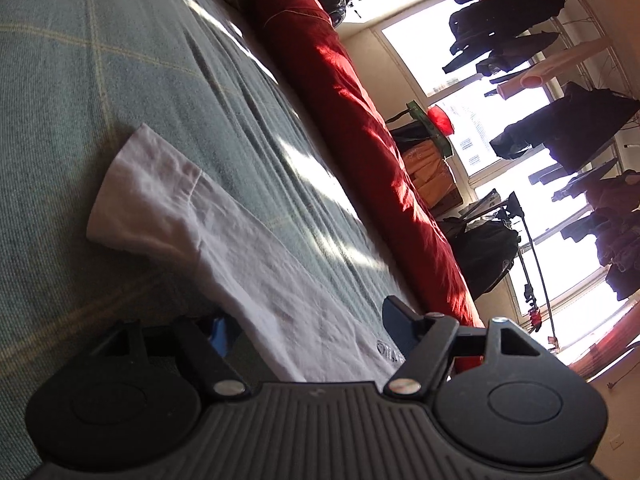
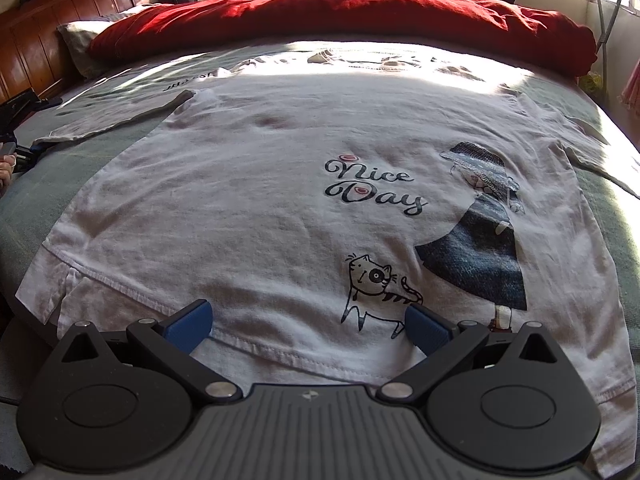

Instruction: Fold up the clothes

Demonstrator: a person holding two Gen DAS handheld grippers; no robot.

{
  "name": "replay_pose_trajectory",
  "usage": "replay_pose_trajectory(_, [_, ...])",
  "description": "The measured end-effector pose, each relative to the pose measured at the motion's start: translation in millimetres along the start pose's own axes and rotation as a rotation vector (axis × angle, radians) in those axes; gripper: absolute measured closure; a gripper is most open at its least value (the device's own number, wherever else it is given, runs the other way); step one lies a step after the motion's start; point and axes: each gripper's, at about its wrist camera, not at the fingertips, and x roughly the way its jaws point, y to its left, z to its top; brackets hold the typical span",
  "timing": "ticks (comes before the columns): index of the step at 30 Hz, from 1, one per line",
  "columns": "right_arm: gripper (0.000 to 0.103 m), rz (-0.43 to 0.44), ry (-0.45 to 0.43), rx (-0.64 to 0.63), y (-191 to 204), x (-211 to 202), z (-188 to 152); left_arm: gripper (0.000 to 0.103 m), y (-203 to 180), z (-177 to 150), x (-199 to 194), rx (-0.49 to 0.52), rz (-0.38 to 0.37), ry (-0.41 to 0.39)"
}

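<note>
White T-shirt (image 2: 256, 200) lies spread flat, print side up, on the bed (image 2: 36, 192), hem toward the right hand-held gripper (image 2: 308, 322), both sleeves out to the sides. Right hand-held gripper: jaws wide apart, blue pads resting over the hem, gripping nothing. Left hand-held gripper (image 1: 304, 328) is low at the shirt's side by a sleeve (image 1: 148, 188); jaws look spread, cloth lies between them, no pinch visible. Thin cotton by the look of it: light, limp, will sag and crease, not slippery on the woven cover; nothing fragile. Best holds, I judge, are the stitched hem corners or the shoulder seam, where the cloth is doubled. A second pale garment (image 2: 120, 112) lies just beyond the left sleeve, touching or overlapping it. Red quilt (image 2: 340, 12) bounds the far edge; near edge of the bed sits right below the hem. Open cover shows on both flanks, room for folding inward.
</note>
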Motion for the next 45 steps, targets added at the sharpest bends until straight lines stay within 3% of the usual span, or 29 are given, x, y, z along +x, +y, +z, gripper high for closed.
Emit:
replay_pose_trajectory(6, [0.000,-0.002,-0.002,-0.007,0,0,0,0.033,7,3,2,-0.049,0.033,-0.074])
replay_pose_trajectory(10, [0.000,0.001,-0.002,-0.008,0,1,-1,0.038,3,6,11,-0.022,0.058,-0.073])
replay_pose_trajectory(13, [0.000,0.003,-0.003,-0.010,-1,0,-1,0.059,9,7,11,-0.018,0.068,-0.069])
replay_pose_trajectory(15, [0.000,0.003,-0.004,-0.011,-1,1,-2,0.080,17,6,9,-0.022,0.071,-0.071])
replay_pose_trajectory(17, [0.000,0.004,-0.005,-0.012,-1,1,-2,0.089,27,5,7,-0.050,0.066,-0.077])
replay_pose_trajectory(26, [0.000,0.006,-0.011,-0.015,-1,1,-3,0.089,28,2,10,-0.047,0.074,-0.106])
replay_pose_trajectory(32, [0.000,0.009,-0.013,-0.014,-2,2,-3,0.072,37,4,5,-0.070,-0.032,-0.089])
replay_pose_trajectory(39, [0.000,0.008,-0.017,-0.015,-1,2,-4,0.063,31,3,8,-0.031,-0.042,-0.084])
replay_pose_trajectory(45, [0.000,0.007,-0.020,-0.016,-1,2,-4,0.064,29,4,9,-0.009,-0.038,-0.077])
